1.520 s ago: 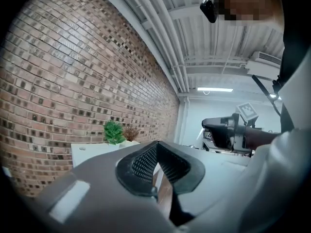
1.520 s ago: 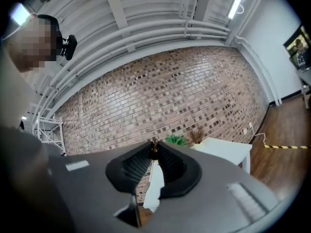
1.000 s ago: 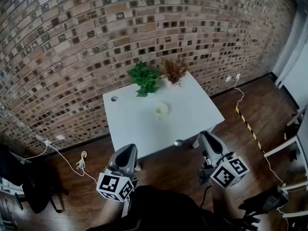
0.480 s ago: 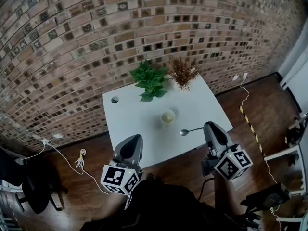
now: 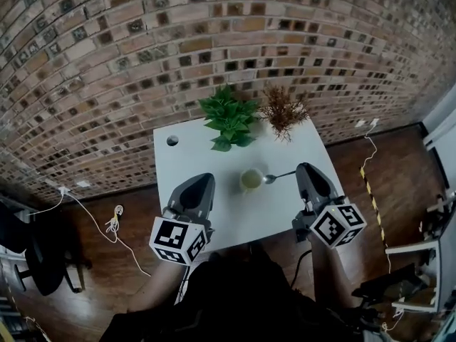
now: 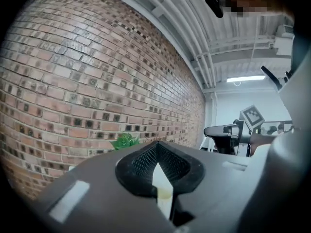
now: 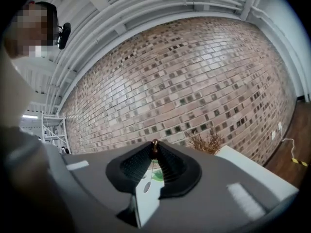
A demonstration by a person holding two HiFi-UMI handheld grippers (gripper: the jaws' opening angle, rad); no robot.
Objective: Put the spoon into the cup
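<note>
A pale yellow-green cup (image 5: 251,179) stands near the middle of the white table (image 5: 187,164). My right gripper (image 5: 305,168) is shut on the handle of a metal spoon (image 5: 281,175), which sticks out to the left, its bowl just at the cup's right rim. In the right gripper view the spoon (image 7: 146,187) shows through the gap under the closed tips. My left gripper (image 5: 202,182) is shut and holds nothing, over the table just left of the cup. A sliver of the cup (image 6: 164,193) shows between its jaws.
A green leafy plant (image 5: 229,116) and a dried brown plant (image 5: 283,111) stand at the table's far edge by the brick wall. A round cable hole (image 5: 172,140) is in the far left corner. Cables (image 5: 114,223) lie on the wood floor.
Both grippers have moved forward from in front of the table to over it. The spoon's bowl went from the table's front edge to the cup's right rim.
</note>
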